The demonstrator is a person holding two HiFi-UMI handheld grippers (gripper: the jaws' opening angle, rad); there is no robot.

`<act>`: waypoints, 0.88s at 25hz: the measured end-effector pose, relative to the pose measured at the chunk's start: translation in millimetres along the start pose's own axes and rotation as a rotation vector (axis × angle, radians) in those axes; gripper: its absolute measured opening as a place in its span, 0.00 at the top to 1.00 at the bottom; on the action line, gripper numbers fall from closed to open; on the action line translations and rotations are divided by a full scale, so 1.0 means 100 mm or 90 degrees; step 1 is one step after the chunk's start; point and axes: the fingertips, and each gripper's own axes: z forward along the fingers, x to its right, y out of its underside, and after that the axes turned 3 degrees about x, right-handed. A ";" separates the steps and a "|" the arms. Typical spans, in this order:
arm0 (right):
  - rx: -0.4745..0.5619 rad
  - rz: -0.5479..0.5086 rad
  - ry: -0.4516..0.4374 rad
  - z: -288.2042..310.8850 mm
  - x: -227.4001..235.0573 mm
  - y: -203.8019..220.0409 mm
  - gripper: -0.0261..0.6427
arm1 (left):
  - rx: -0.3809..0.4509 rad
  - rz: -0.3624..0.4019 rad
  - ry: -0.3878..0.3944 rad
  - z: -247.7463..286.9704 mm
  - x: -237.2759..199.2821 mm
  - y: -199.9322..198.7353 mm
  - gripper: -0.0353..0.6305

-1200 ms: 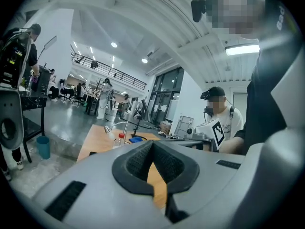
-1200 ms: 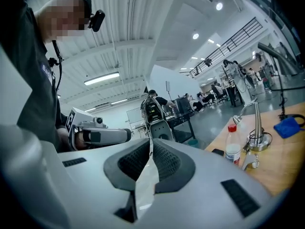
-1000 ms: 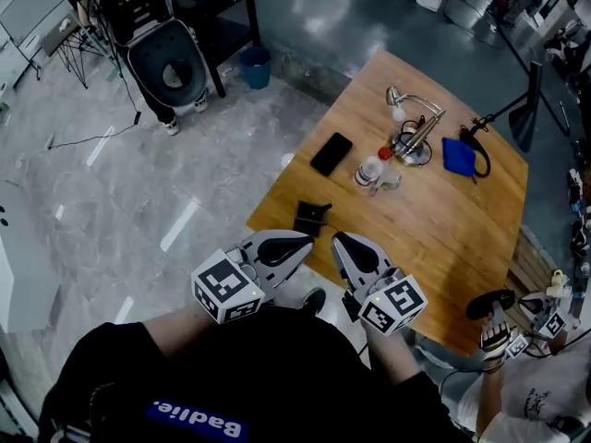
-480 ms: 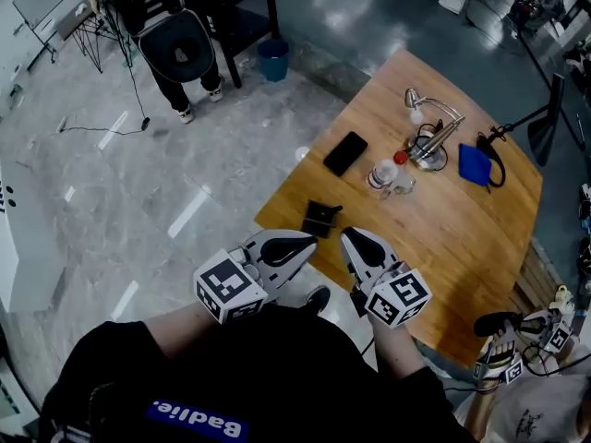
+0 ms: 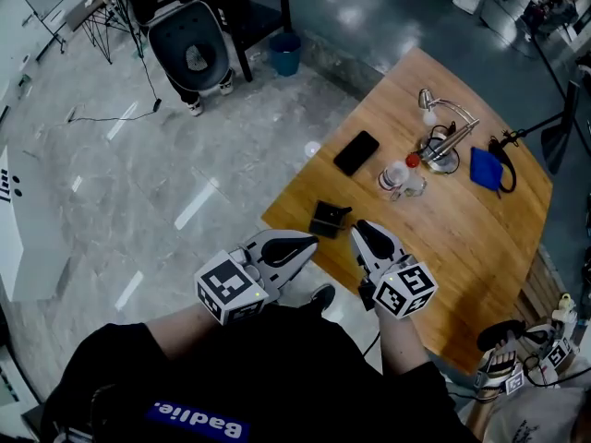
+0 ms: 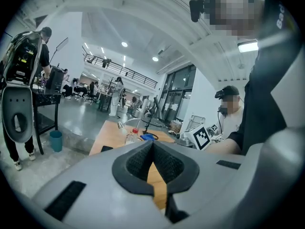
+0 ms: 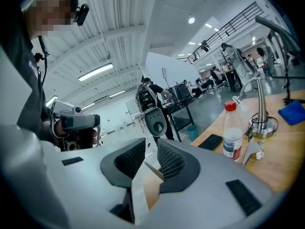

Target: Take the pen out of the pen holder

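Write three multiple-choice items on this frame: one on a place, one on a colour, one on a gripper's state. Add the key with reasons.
1. Where does the phone lie?
A. On the floor
B. On the table, left of the bottle in the head view
C. On top of the blue pouch

2. What colour is the bottle's cap?
A. Blue
B. Red
C. White

3. How do the jaws of the right gripper stand?
A. Closed on a pen
B. Closed on the bottle
C. Apart, with nothing between them

Key:
1 B: the head view shows it flat on the wood, left of the bottle.
2 B: the right gripper view shows a red cap.
3 C: that view shows a gap between the pads, with only the table's edge behind it; the jaws have just been opening.
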 end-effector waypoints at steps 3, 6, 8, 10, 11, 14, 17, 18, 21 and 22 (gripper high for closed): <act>-0.012 0.009 0.008 0.05 0.11 0.05 0.85 | -0.002 -0.003 -0.004 0.00 -0.02 0.02 0.95; -0.029 0.016 0.019 0.09 0.24 0.12 0.84 | -0.002 -0.005 -0.006 0.00 -0.04 0.03 0.95; -0.040 0.022 0.027 0.11 0.33 0.17 0.83 | -0.002 -0.007 -0.007 0.00 -0.05 0.04 0.95; -0.051 0.027 0.033 0.14 0.40 0.23 0.82 | -0.002 -0.009 -0.010 -0.01 -0.06 0.04 0.95; -0.056 0.030 0.035 0.16 0.43 0.25 0.81 | -0.003 -0.010 -0.012 -0.01 -0.07 0.05 0.95; -0.073 0.038 0.040 0.22 0.52 0.34 0.80 | -0.007 -0.013 -0.015 -0.01 -0.10 0.06 0.95; -0.088 0.049 0.046 0.27 0.60 0.42 0.80 | -0.010 -0.019 -0.017 -0.02 -0.12 0.08 0.95; -0.092 0.052 0.048 0.29 0.62 0.44 0.80 | -0.011 -0.021 -0.018 -0.02 -0.12 0.08 0.95; -0.107 0.059 0.051 0.34 0.70 0.51 0.80 | -0.012 -0.023 -0.018 -0.01 -0.13 0.11 0.95; -0.112 0.059 0.051 0.35 0.73 0.53 0.80 | -0.013 -0.024 -0.017 0.00 -0.14 0.12 0.95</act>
